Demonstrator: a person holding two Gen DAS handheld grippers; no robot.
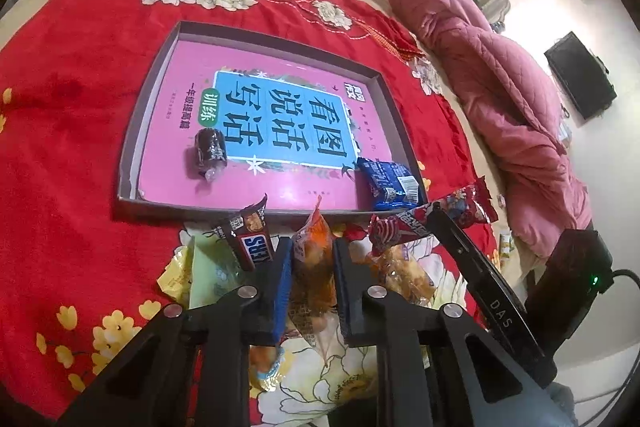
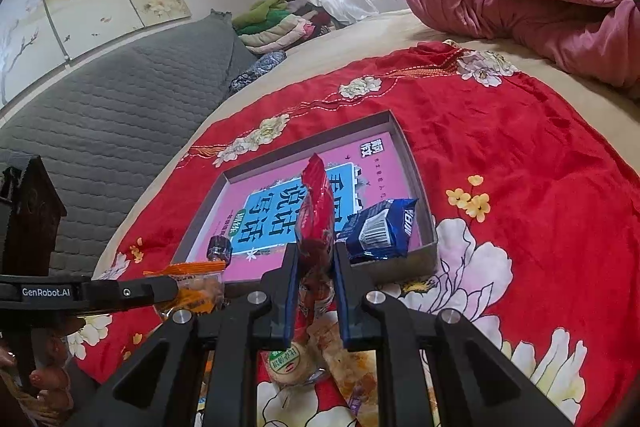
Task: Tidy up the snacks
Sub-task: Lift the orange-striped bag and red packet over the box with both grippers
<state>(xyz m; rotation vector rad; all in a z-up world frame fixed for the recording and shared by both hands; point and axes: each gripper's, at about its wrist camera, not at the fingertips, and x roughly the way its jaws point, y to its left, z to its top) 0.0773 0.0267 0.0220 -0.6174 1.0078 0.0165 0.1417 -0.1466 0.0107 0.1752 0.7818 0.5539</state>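
Left tongs (image 1: 310,259) are closed on an orange snack packet (image 1: 310,247), which stands between the two pads above the pile of loose snacks; right tongs (image 2: 316,259) are closed on a red snack bar (image 2: 316,211), held upright with its upper end above the tray. Both pairs sit just short of the near wall of a shallow cardboard tray (image 1: 256,37) that rests on a red floral cloth (image 1: 72,115) spread over the bed. Inside the tray lies a pink book (image 1: 280,95) covering its floor, with a dark wrapped candy (image 1: 210,147) near the left side and a blue biscuit packet (image 1: 390,185) in the near right corner. On the cloth before the tray lie a Snickers bar (image 1: 248,235), a green packet (image 1: 212,271) and further wrapped snacks. A pink quilt (image 1: 492,87) is bunched at the far side of the bed
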